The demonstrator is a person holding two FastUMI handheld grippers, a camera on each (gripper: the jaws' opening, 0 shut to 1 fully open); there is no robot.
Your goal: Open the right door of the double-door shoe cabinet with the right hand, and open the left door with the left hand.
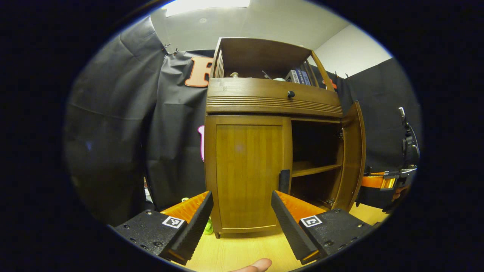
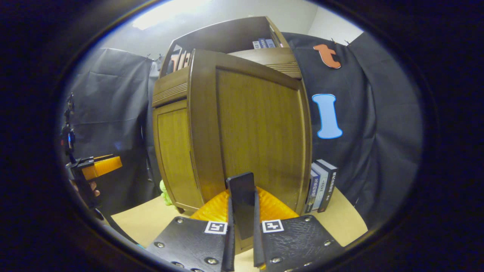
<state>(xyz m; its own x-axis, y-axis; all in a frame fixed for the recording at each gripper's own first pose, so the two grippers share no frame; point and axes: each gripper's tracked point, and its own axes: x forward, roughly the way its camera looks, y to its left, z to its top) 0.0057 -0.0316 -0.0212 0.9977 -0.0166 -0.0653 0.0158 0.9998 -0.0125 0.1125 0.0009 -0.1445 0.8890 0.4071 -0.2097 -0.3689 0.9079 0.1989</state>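
While the left gripper (image 1: pixel 242 211) is held with its fingers spread wide and nothing between them, it is aimed in the left gripper view at the left door (image 1: pixel 247 173) of the shoe cabinet (image 1: pixel 274 100), which is seen shut. A dark handle tab (image 1: pixel 284 181) is set on that door's inner edge, just above the gap between the fingers, so the spread is judged to be a readying for that tab. Beside it, the right door (image 1: pixel 353 155) is seen swung well out, and an inner shelf (image 1: pixel 315 169) is exposed. A drawer knob (image 1: pixel 290 94) is seen above, and books (image 1: pixel 298 76) are stored on the open top shelf. The right gripper (image 1: pixel 389 181) is glimpsed at the far right, past the opened door, and a fingertip (image 1: pixel 257 264) is seen at the bottom edge. In the right gripper view, the right gripper (image 2: pixel 242 226) is seen pressed together on the dark handle tab (image 2: pixel 242 204) of the right door (image 2: pixel 257 132), so the door is held out by it. The left door (image 2: pixel 176 155) is seen closed behind, and the left gripper (image 2: pixel 100 166) is held well off to the left. Upright books (image 2: pixel 321 185) are stood on the table (image 2: pixel 143 223) just beside the open door's edge and may be struck if it is swung farther; a small green object (image 2: pixel 164 194) lies at the cabinet's foot.
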